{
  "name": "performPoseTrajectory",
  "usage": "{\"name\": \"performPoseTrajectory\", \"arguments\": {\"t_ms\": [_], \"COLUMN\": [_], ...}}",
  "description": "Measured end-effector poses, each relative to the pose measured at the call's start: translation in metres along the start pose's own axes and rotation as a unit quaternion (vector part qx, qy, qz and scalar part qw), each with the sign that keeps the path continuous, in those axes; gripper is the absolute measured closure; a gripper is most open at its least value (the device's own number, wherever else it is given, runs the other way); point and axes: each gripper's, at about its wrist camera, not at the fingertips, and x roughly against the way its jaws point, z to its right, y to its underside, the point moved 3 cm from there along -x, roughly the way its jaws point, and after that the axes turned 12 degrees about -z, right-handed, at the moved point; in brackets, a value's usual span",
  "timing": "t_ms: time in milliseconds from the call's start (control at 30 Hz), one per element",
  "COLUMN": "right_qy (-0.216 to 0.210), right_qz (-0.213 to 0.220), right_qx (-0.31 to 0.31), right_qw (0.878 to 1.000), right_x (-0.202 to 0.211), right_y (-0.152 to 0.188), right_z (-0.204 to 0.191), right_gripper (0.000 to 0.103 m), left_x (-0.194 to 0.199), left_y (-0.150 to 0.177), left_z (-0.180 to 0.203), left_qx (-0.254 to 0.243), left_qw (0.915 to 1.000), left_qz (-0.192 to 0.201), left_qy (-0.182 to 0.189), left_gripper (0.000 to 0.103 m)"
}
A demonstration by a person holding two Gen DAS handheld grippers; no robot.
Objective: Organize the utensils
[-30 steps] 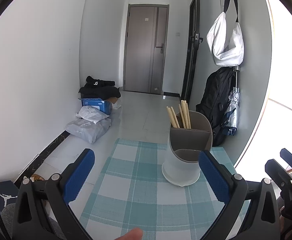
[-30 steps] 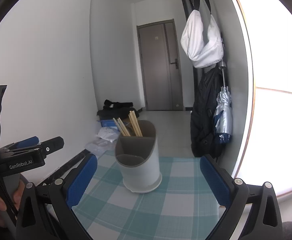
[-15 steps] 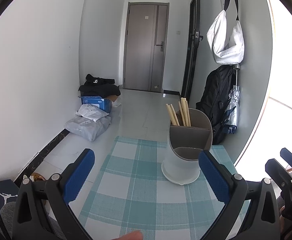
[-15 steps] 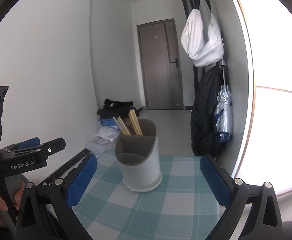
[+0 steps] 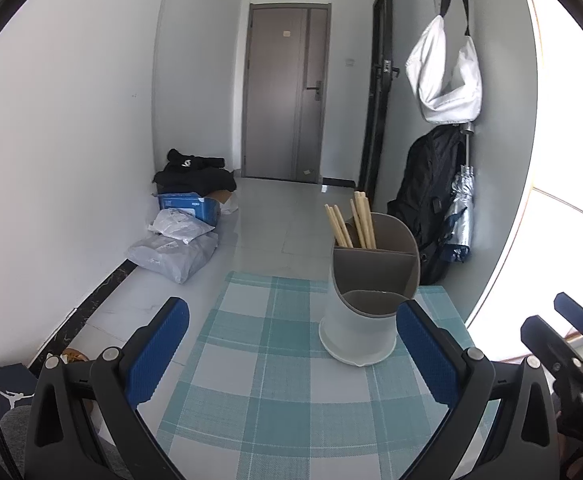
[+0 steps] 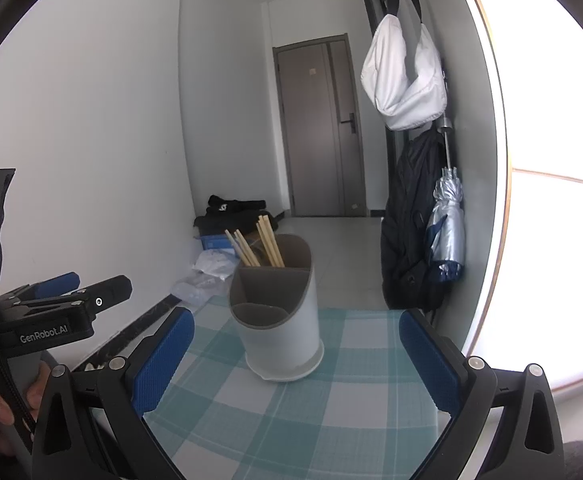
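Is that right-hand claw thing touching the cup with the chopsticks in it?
Apart. In the right wrist view, the right gripper is open, and bare checked tablecloth shows between its blue fingertips and the utensil holder.

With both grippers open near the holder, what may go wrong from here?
1. The utensil holder stands tall on the checked cloth, and a bump from the open right gripper might tip it.
2. The chopsticks lean loosely above the rim and could catch on the open left gripper reaching in.
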Motion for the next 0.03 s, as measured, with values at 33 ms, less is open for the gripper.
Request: {"name": "performPoseTrajectory", "arguments": {"t_ms": [33], "right_qy": [0.0], "right_qz": [-0.003], "right_qx": [0.0], "right_qw": [1.0], "right_x": [-0.0011], "right_y": [0.0007], "right_z": [0.0002], "right_gripper": [0.0], "left_x": [-0.0009], "left_y": [0.0006], "left_z": [-0.0004], "left_qx": [-0.001], "left_qw": [1.0], "left_qz": [0.0], "left_qy": [-0.003], "left_gripper": [0.001]}}
